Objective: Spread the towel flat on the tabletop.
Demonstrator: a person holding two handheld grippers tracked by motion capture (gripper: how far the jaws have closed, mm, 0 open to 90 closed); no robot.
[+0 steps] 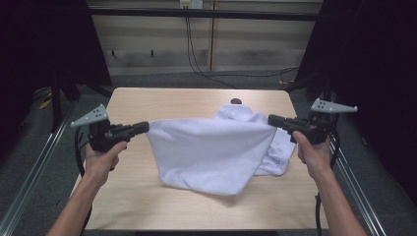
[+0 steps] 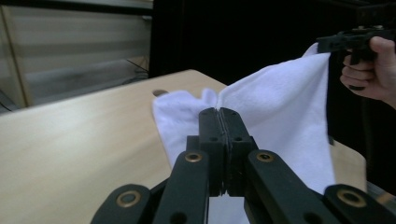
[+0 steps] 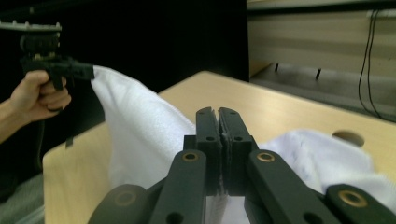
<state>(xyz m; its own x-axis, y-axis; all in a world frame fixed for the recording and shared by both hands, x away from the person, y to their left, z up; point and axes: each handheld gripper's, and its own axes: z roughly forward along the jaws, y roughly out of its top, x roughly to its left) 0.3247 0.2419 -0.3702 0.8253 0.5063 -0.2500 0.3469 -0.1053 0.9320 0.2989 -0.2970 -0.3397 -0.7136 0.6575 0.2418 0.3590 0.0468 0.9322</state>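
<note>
While aloft, towel [image 1: 211,152] over table [image 1: 137,103]

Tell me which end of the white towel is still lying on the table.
The far right end of the white towel, bunched on the table by the right gripper. The near edge is stretched in the air between that and the left gripper.

Pale wooden table [image 1: 147,105]; white towel's [image 1: 211,152] lower folds rest on it.
</note>
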